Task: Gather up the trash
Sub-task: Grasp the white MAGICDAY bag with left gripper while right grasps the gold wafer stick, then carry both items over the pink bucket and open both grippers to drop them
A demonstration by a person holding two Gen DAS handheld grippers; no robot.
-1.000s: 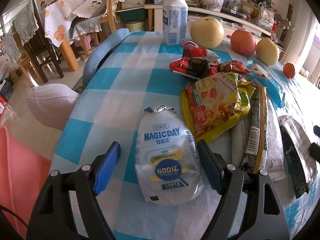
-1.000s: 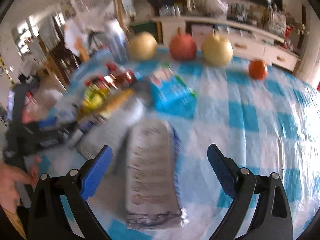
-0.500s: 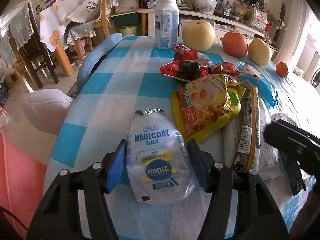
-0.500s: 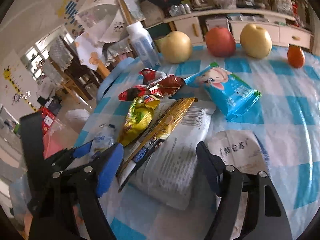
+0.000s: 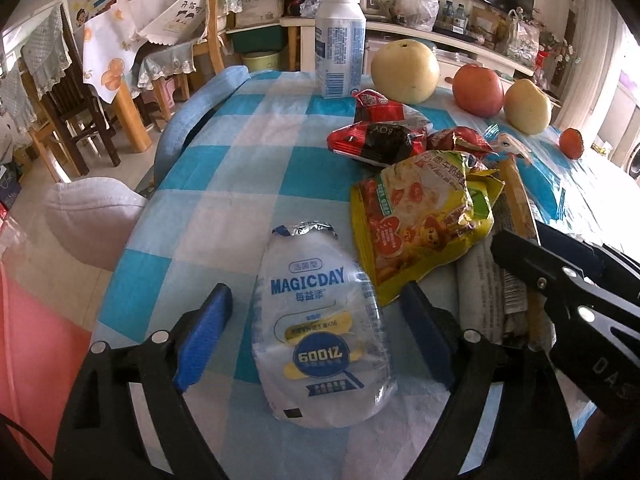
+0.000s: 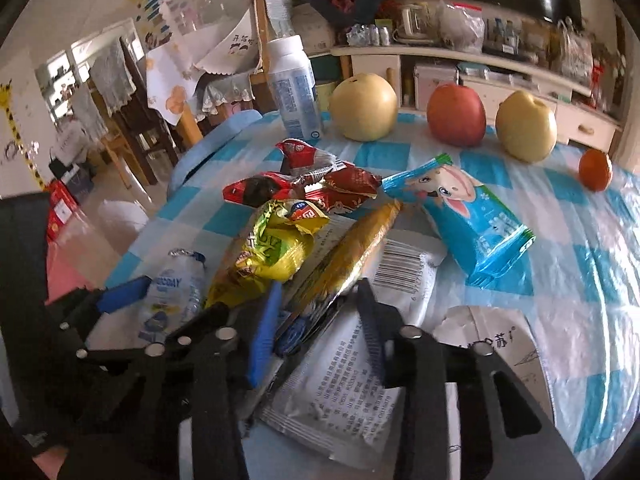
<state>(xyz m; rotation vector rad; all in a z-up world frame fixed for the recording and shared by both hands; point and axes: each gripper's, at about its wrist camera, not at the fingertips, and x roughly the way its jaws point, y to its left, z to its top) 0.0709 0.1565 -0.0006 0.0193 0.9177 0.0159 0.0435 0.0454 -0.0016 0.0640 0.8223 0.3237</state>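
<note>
A flattened clear MAGICDAY drink pouch (image 5: 322,320) lies on the blue-checked tablecloth (image 5: 248,160). My left gripper (image 5: 316,332) is open with a blue pad on each side of the pouch, not touching it. My right gripper (image 6: 320,320) is half closed around the near end of a long gold wrapper (image 6: 352,256), which lies on a white printed packet (image 6: 352,384). The jaws are not pressed onto the wrapper. A yellow snack bag (image 5: 424,216), red wrappers (image 5: 380,140) and a blue cartoon wrapper (image 6: 468,216) lie beyond.
A white bottle (image 5: 340,40), two pears (image 5: 404,66), an apple (image 5: 478,90) and a small orange (image 5: 571,143) stand along the table's far side. The table edge drops to the floor at left, with a white stool (image 5: 88,220) and wooden chairs beyond.
My right gripper has moved left and down onto the gold wrapper and its jaws have narrowed. My left gripper has opened a little wider around the pouch.
</note>
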